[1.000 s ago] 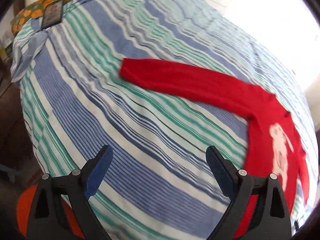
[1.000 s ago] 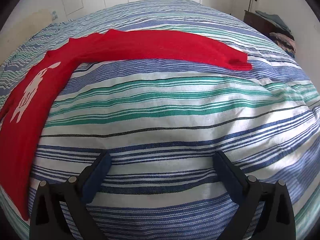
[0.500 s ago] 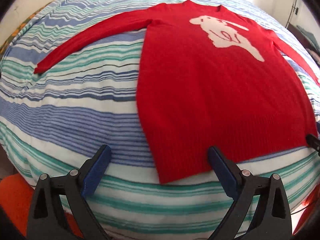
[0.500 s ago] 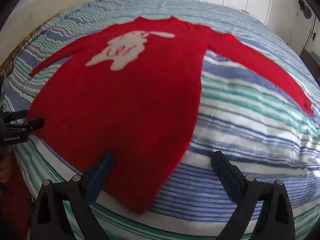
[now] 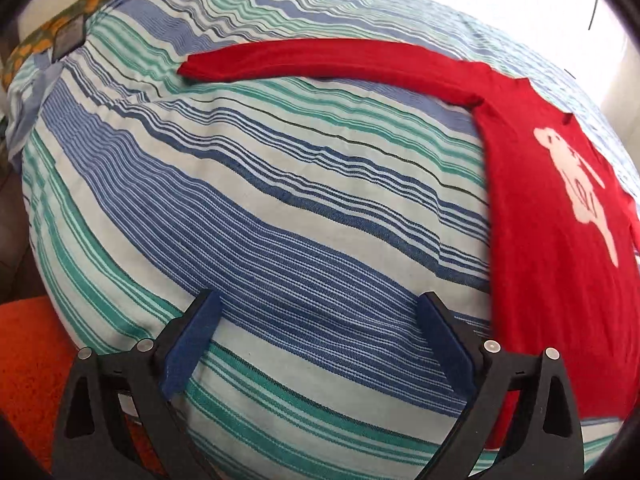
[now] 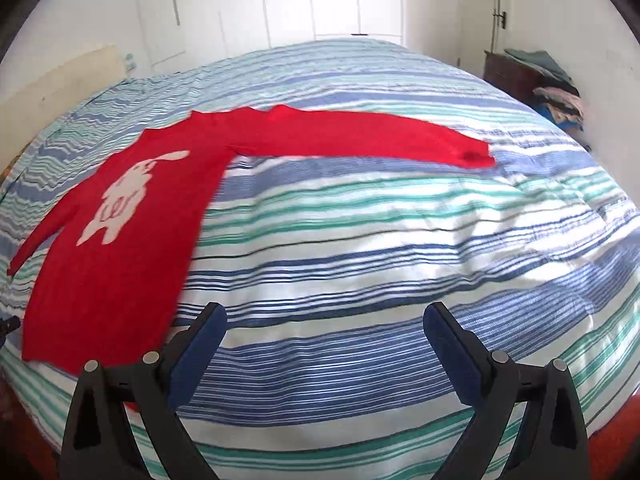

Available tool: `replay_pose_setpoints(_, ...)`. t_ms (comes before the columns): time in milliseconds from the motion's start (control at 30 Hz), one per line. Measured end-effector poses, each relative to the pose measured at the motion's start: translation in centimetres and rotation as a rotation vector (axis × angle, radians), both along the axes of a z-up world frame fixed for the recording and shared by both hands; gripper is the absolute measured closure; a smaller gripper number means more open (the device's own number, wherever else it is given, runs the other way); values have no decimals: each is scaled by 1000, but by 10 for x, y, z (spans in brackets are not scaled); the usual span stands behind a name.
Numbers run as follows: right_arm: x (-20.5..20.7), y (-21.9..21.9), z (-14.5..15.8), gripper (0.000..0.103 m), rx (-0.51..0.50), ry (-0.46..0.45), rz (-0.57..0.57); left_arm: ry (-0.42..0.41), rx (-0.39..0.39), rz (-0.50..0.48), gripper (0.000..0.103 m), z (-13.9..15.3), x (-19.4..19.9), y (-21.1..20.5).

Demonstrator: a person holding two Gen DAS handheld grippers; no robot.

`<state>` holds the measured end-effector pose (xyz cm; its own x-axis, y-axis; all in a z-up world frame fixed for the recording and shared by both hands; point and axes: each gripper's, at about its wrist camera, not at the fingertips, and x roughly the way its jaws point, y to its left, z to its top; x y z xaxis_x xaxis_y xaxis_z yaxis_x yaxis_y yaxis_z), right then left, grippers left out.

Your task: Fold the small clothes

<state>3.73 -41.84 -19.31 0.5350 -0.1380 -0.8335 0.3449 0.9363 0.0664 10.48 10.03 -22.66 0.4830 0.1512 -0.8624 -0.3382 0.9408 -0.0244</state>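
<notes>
Knitted red sweater (image 5: 552,248) lies flat on the striped woven bedspread (image 5: 280,208), right of the left claw (image 5: 316,332), left of the right claw (image 6: 324,340); both gape empty.

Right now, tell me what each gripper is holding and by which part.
Nothing is held. The left gripper and right gripper are both open above the striped bedspread; the red sweater lies flat, untouched.

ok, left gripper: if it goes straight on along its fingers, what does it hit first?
Probably bare bedding. The open left gripper points at the blue, green and white striped bedcover; the red knit sweater with a white animal motif lies to the right of that line. Depth is unclear.
</notes>
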Motion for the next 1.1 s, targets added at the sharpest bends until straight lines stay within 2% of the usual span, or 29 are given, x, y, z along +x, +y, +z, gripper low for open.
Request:
replay_pose_setpoints(33,-1,-10,-17,5,49,55,-26,0,21,-6,2,0,0,-3)
replay_pose_setpoints(67,-4,-14,-25,4,75,36,-29,5,33,-14,1,1,0,-6)
replay_pose_setpoints(100,-7,-12,-22,3,52,0,-20,10,36,-21,1,1,0,-7)
replay_pose_setpoints(167,-1,-6,-24,1,19,32,-9,17,9,-18,1,1,1,-3)
replay_pose_setpoints(267,-2,-6,-27,0,19,17,-7,25,-22,-11,1,-1,2,2)
replay_pose_setpoints(500,-6,-6,-29,0,9,-2,1,32,42,-5,1,-4,3,-7)
replay_pose_setpoints(1100,-3,-3,-31,0,-16,14,-4,46,50,-25,1,-6,5,-10)
